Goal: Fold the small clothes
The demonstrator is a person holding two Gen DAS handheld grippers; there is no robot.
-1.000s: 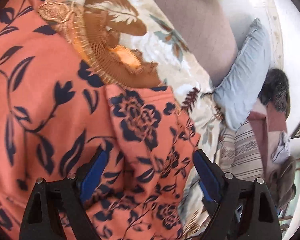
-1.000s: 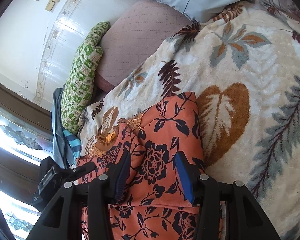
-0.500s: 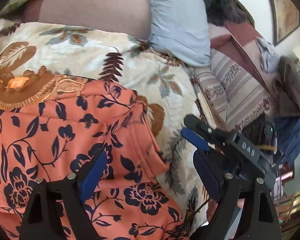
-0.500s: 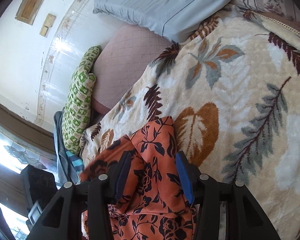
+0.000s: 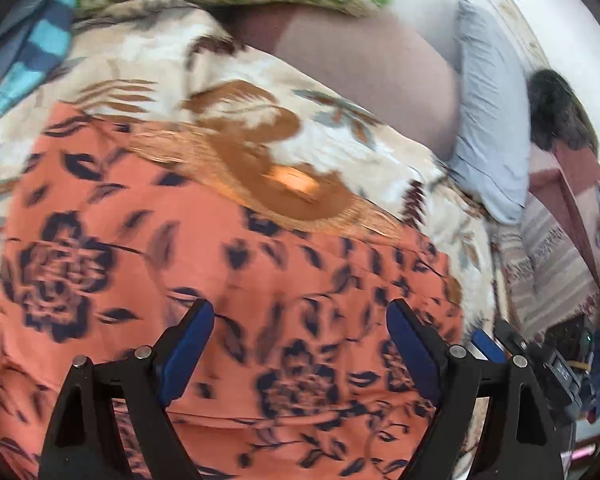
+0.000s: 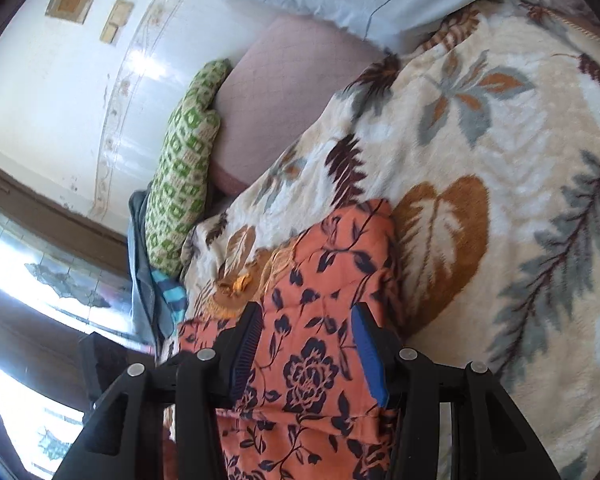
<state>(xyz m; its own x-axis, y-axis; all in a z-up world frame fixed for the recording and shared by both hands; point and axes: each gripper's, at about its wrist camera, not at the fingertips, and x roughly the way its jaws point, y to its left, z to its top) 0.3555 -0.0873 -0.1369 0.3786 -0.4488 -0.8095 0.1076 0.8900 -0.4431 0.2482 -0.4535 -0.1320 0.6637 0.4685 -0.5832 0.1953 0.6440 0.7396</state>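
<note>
Orange cloth with a dark navy flower print, thin and limp by the look of it: that is the small garment [image 5: 228, 280], lying spread on the leaf-patterned blanket [image 6: 500, 160], near the blanket's edge closest to me, with the mauve cushion [image 6: 284, 92] well beyond it. A gold-embroidered neckline [image 5: 260, 184] sits at the garment's far side, toward that cushion. One side panel already lies turned over onto the body, its long edge showing in the right wrist view.

The left gripper [image 5: 300, 328] hangs over the garment with its jaws spread wide and nothing between the pads. The right gripper [image 6: 304, 344] stands half open above the turned-over panel; the cloth shows between the jaws, but I see no pinch on it.

I judge it light and floppy, apt to slide and wrinkle on the plush blanket. Better to take it at a hem or a doubled fold edge, one gripper at each corner, than mid-panel.
</note>
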